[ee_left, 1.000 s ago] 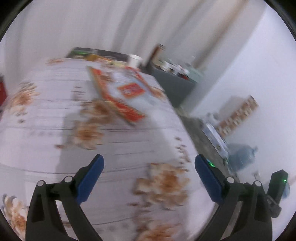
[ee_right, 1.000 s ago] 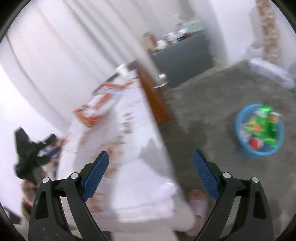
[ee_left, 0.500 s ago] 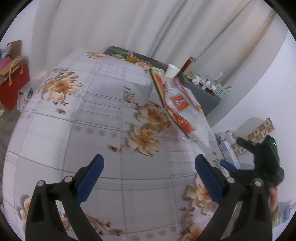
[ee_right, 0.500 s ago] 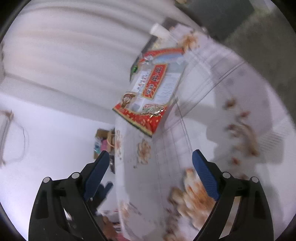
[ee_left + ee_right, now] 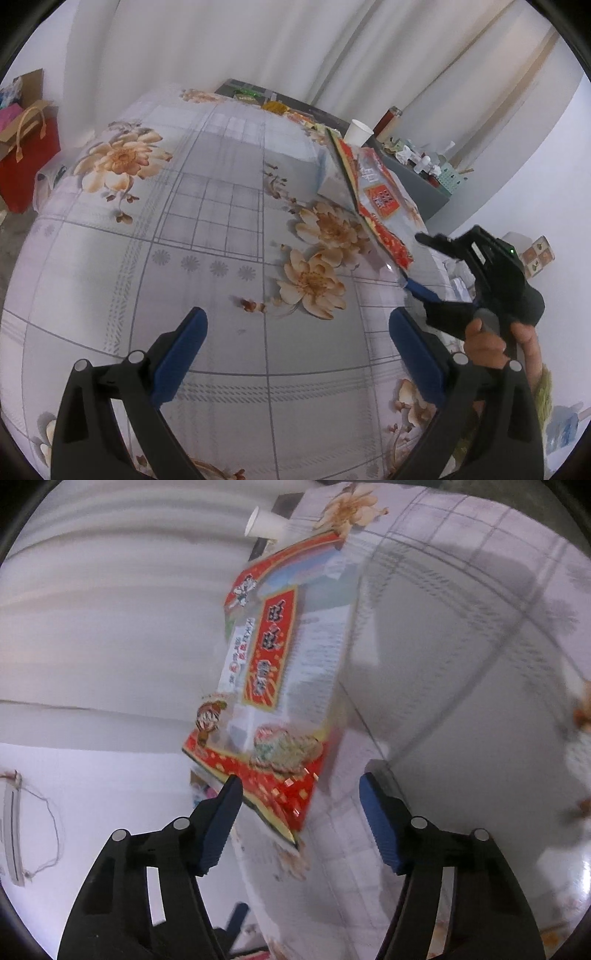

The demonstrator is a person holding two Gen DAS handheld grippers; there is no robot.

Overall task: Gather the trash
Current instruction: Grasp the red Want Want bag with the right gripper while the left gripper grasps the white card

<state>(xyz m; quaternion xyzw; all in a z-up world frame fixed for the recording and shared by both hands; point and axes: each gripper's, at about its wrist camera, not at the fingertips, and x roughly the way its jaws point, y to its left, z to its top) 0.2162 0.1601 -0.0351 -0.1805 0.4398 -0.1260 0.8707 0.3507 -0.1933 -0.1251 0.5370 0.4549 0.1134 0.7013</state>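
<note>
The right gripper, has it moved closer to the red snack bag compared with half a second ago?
Yes. The right gripper has advanced toward the red snack bag; the bag's near corner now sits between its open fingers.

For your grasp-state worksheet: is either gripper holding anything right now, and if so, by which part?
Nothing is held. The right gripper is open around the near corner of the red snack bag; the left gripper is open over the tablecloth.

The table (image 5: 207, 229) wears a pale grey-white cloth with a grey grid and peach-orange flowers. The snack bag (image 5: 273, 686) is red with gold flecks, clear panels and red-and-white lettering. A paper cup (image 5: 357, 133) is white. The left gripper (image 5: 295, 332) and right gripper (image 5: 301, 794) are black with blue fingers (image 5: 181, 350). A red gift bag (image 5: 26, 162) has tan handles.
</note>
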